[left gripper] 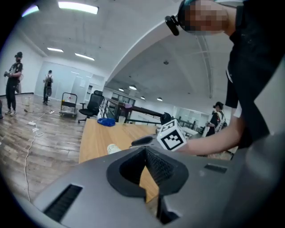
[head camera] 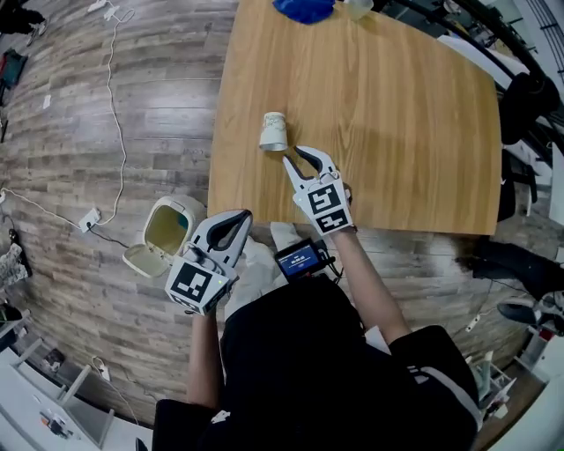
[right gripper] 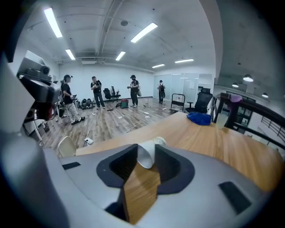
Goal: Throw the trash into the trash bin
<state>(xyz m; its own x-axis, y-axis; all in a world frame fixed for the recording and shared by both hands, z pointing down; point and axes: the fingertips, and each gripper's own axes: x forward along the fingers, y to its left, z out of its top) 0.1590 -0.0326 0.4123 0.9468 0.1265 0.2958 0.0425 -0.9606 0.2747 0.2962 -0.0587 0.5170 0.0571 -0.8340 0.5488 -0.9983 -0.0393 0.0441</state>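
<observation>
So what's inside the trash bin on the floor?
The trash bin stands open, lid flipped back: only a yellowish interior shows, no trash. Its bottom cannot be made out.

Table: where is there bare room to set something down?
The table is bare right of the paper cup, out to its right edge. Crowded: the blue cloth at the far edge, and the paper cup beside the right claw.

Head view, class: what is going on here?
A person holds a gripper in each hand. The right gripper, jaws apart, points at a white paper cup lying on its side on the wooden table, not yet gripped. The left gripper is empty. The white trash bin stands open on the floor.
</observation>
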